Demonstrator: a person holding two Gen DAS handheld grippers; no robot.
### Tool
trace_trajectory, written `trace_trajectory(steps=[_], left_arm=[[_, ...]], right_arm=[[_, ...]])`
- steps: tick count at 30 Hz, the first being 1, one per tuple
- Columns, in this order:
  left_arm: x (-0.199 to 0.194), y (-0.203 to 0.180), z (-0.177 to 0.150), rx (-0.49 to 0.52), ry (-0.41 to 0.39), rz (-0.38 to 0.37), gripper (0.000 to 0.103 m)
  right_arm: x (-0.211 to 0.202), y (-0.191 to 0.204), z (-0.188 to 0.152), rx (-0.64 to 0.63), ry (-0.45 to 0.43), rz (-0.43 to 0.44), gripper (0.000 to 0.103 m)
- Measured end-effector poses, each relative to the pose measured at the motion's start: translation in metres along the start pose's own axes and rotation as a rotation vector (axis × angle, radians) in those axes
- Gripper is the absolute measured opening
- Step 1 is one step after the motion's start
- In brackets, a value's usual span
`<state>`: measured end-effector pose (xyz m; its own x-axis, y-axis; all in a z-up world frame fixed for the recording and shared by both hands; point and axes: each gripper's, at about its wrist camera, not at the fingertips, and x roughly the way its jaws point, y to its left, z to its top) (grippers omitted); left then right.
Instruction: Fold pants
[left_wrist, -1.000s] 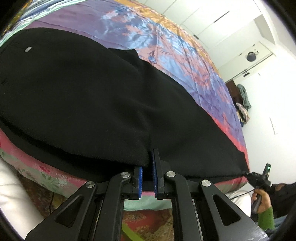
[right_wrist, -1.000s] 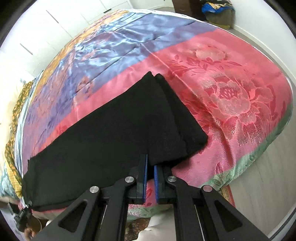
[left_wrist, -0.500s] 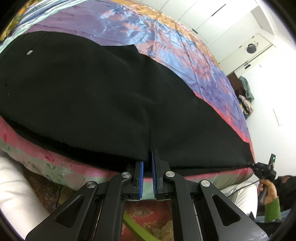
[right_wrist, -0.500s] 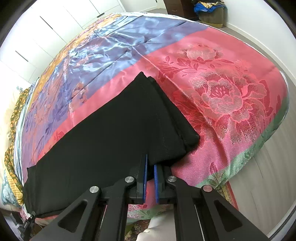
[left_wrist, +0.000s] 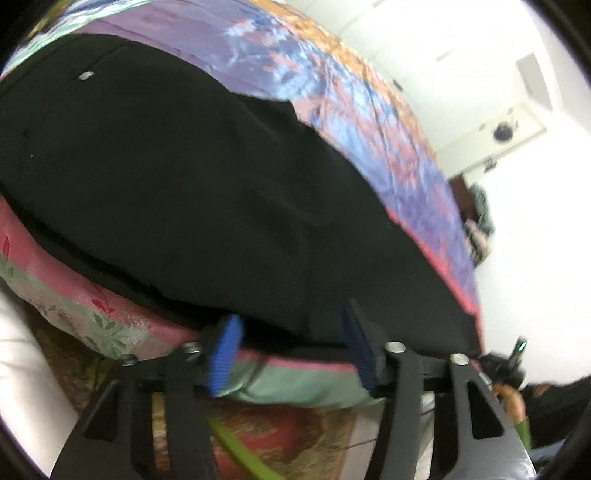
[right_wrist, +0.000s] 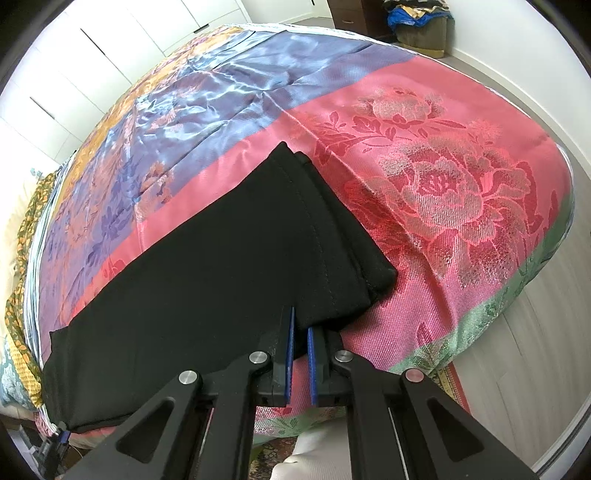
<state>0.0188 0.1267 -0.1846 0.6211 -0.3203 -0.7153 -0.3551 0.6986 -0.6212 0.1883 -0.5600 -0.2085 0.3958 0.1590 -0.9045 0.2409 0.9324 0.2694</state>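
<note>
Left wrist view: left tongs (left_wrist: 291, 347) now spread, released pants (left_wrist: 207, 192) waist edge | right tongs (right_wrist: 300, 360) still pinching hem | pants flat along bed (right_wrist: 461, 177) near edge | likely regrasp before next fold

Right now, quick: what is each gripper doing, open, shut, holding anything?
Left gripper: open, jaws spread at the waist-end edge of the black pants, gripping nothing.
Right gripper: shut on the pants' edge near the leg hems.

Close wrist views, shared pants (left_wrist: 207, 192)
</note>
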Motion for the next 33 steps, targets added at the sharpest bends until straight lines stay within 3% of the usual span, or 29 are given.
trace_trajectory(steps=[3, 5, 6, 15, 20, 21, 22, 24, 26, 29, 31, 33], left_arm=[[0.003, 0.008, 0.006, -0.062, -0.019, -0.051, 0.056], [0.008, 0.013, 0.009, -0.088, -0.023, -0.067, 0.031], [0.01, 0.015, 0.01, -0.097, -0.017, -0.052, 0.007], [0.01, 0.015, 0.002, -0.055, 0.036, 0.05, 0.004], [0.013, 0.01, 0.004, -0.031, 0.088, 0.126, 0.018], [0.008, 0.005, 0.004, -0.008, 0.092, 0.143, 0.032], [0.001, 0.0, 0.003, 0.018, 0.091, 0.167, 0.053], [-0.018, -0.009, 0.001, 0.064, 0.061, 0.219, 0.068], [-0.041, -0.014, 0.0, 0.099, 0.013, 0.252, 0.068], [-0.072, -0.015, 0.017, 0.142, -0.111, 0.296, 0.071], [-0.071, -0.014, 0.037, 0.179, -0.157, 0.328, 0.076], [-0.056, -0.013, 0.065, 0.222, -0.193, 0.342, 0.076]], right_arm=[[0.0, 0.0, 0.0, 0.0, -0.001, 0.0, 0.007], [0.0, 0.0, 0.0, 0.0, -0.001, -0.001, 0.007], [0.0, 0.0, 0.0, -0.001, -0.001, -0.001, 0.007], [0.001, 0.002, 0.001, -0.004, 0.002, -0.007, 0.007], [0.0, 0.002, 0.002, -0.011, -0.005, -0.006, 0.011], [-0.001, 0.001, 0.001, -0.007, -0.013, -0.004, 0.016], [-0.003, 0.001, 0.002, -0.004, -0.021, 0.001, 0.02], [-0.015, -0.003, -0.001, 0.021, -0.07, -0.015, 0.052], [-0.035, -0.009, -0.007, 0.068, -0.155, -0.082, 0.079], [-0.066, -0.008, -0.025, 0.106, -0.299, -0.156, 0.081], [-0.084, 0.009, -0.038, 0.057, -0.376, -0.138, 0.081], [-0.088, 0.034, -0.043, -0.008, -0.394, -0.085, 0.082]])
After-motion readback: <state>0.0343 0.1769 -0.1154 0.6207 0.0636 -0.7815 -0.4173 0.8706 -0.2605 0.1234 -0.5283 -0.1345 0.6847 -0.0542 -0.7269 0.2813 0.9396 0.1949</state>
